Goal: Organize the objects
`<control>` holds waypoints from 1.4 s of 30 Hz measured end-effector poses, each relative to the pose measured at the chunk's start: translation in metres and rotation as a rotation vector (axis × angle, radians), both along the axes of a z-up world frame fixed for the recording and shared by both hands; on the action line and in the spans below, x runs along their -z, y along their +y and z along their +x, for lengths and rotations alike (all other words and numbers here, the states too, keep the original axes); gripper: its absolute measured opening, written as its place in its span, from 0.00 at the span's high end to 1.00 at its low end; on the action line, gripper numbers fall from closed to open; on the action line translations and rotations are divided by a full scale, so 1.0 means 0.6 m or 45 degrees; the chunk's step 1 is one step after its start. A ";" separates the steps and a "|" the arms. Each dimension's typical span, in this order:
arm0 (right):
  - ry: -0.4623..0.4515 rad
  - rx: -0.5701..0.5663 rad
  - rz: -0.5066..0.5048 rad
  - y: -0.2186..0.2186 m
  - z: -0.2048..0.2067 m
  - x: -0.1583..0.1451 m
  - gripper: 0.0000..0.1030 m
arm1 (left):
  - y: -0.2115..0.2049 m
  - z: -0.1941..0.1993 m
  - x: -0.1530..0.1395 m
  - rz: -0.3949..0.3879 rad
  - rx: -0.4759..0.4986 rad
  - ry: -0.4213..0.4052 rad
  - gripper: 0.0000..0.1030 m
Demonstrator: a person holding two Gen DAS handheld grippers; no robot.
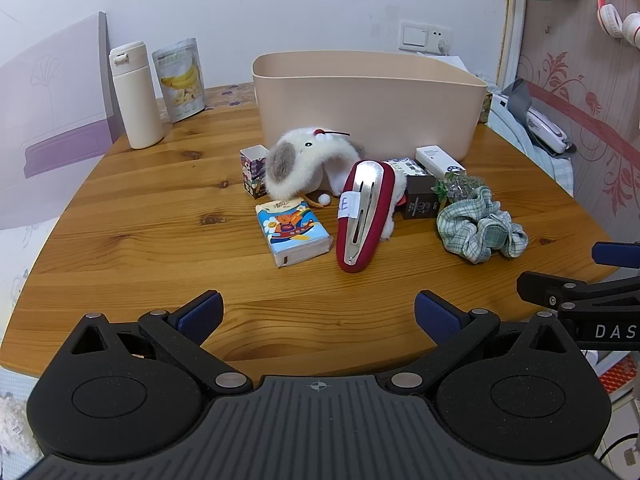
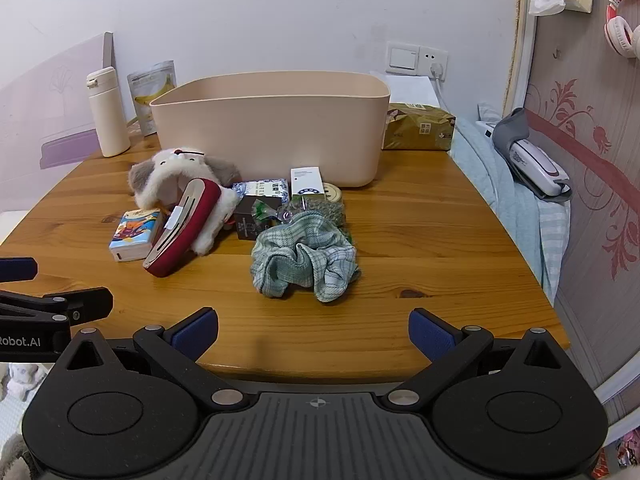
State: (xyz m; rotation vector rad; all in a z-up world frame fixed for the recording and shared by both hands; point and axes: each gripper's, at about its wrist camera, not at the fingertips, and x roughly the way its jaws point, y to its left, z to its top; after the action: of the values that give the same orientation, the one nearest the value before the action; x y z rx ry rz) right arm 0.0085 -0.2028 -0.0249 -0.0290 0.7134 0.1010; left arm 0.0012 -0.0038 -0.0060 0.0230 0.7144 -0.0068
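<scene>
A beige plastic bin (image 1: 372,100) (image 2: 272,136) stands at the back of the wooden table (image 1: 160,220) (image 2: 420,232). In front of it lie a fluffy white plush (image 1: 308,164) (image 2: 176,176), a large red hair clip (image 1: 360,216) (image 2: 184,228), a tissue pack (image 1: 292,230) (image 2: 134,234), a green checked scrunchie (image 1: 480,228) (image 2: 304,260), a white box (image 1: 438,162) (image 2: 307,181) and a dark box (image 1: 420,200) (image 2: 250,216). My left gripper (image 1: 318,316) hovers open over the near table edge, nothing between its fingers. My right gripper (image 2: 314,334) is open and empty too, just short of the scrunchie.
A white bottle (image 1: 136,96) (image 2: 108,114) and a banana snack pouch (image 1: 180,80) (image 2: 152,92) stand back left. A small patterned carton (image 1: 254,172) sits left of the plush. A gold package (image 2: 418,128) lies right of the bin. A bed (image 2: 520,200) borders the table's right side.
</scene>
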 end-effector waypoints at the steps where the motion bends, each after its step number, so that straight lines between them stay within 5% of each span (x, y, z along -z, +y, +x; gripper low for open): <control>1: 0.002 -0.001 0.000 0.000 0.000 0.000 0.00 | 0.000 0.000 0.000 0.000 0.000 0.000 0.00; 42: 0.012 0.021 0.006 -0.004 0.009 0.004 0.00 | 0.006 0.011 0.010 -0.017 -0.001 0.014 0.00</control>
State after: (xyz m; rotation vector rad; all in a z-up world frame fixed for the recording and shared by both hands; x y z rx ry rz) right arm 0.0140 -0.2054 -0.0273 -0.0180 0.7230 0.0872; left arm 0.0077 -0.0002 -0.0123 0.0097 0.7257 -0.0114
